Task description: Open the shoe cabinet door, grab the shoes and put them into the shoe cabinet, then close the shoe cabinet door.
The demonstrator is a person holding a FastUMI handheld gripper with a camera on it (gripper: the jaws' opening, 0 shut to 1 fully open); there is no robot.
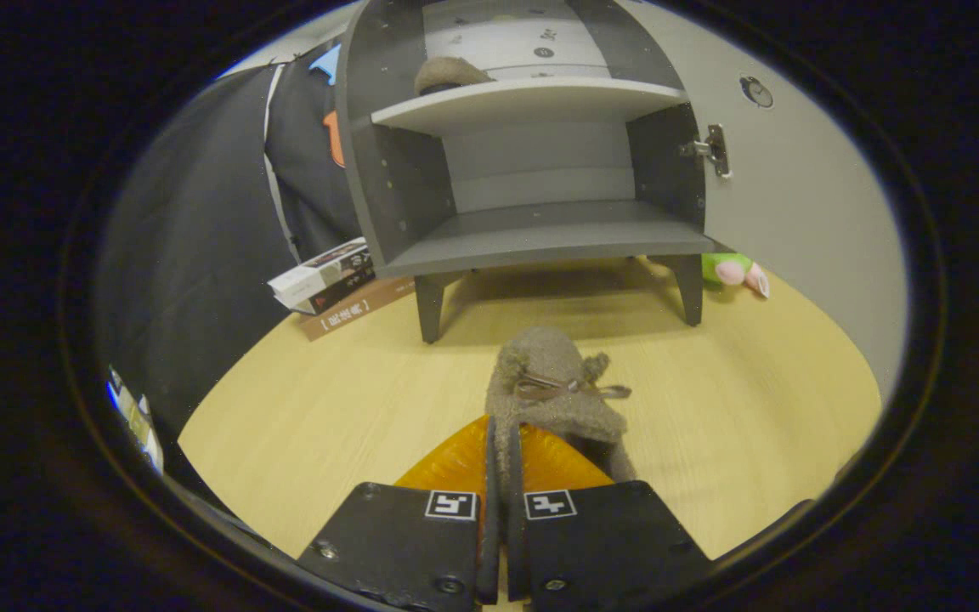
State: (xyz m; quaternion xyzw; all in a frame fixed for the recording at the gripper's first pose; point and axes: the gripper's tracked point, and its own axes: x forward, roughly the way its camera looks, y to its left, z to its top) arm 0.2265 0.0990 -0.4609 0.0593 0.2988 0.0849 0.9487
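Note:
A grey fuzzy shoe [553,387] with a small bow hangs from my gripper [502,463], whose fingers are shut on its heel edge; its toe points toward the cabinet. The grey shoe cabinet [540,242] stands beyond it on short legs, its door [795,187] swung open to the right. The lower shelf is bare. A second grey shoe [447,75] lies on the upper shelf, at its left end.
Stacked books [332,285] lie on the wooden floor [736,408] left of the cabinet, against the black cloth wall. A green and pink plush toy [736,270] sits behind the cabinet's right leg, by the open door.

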